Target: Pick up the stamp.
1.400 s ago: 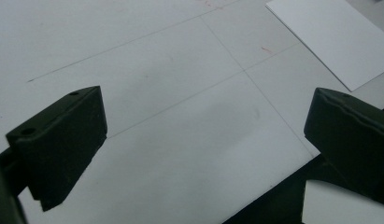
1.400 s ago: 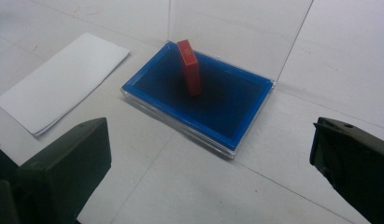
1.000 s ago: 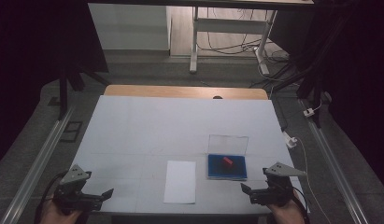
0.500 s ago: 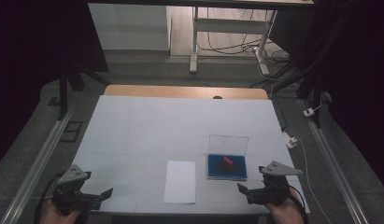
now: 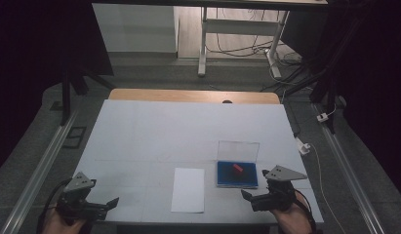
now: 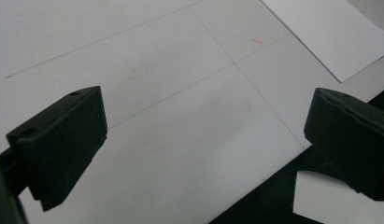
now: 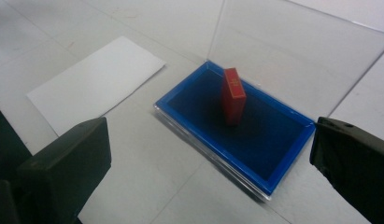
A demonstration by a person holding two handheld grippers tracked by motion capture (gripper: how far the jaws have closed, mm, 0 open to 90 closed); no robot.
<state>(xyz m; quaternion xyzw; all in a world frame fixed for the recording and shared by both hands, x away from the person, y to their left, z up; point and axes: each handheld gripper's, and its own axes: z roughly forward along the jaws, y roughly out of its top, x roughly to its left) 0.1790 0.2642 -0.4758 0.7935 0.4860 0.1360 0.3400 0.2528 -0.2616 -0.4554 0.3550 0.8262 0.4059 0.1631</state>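
Right gripper (image 5: 256, 197): jaws wide apart, nothing between them, held just off the near edge of the blue tray (image 5: 237, 181). In the right gripper view (image 7: 208, 154) the jaws frame the tray from its near side without touching it.

Left gripper (image 5: 98, 207): jaws also spread, empty, well to the left of the tray over the near-left corner of the white table (image 5: 188, 131). In the left gripper view (image 6: 199, 130) bare table surface lies between the jaws.

Red block (image 7: 233, 95): stands on end inside the tray, roughly at its middle, long axis vertical. Its narrow top face carries a gold mark and points up; the broad faces run roughly across the tray's short side. High view shows it as a small red spot (image 5: 237, 168).

The clear lid (image 5: 238, 150) stands raised from the tray's far edge. White paper sheet (image 5: 189, 189) lies flat just left of the tray, apart from it.

Versus 0.5 s ago: right gripper has shifted slightly left, toward the tray's near edge. Left gripper, tray, block, sheet unchanged.
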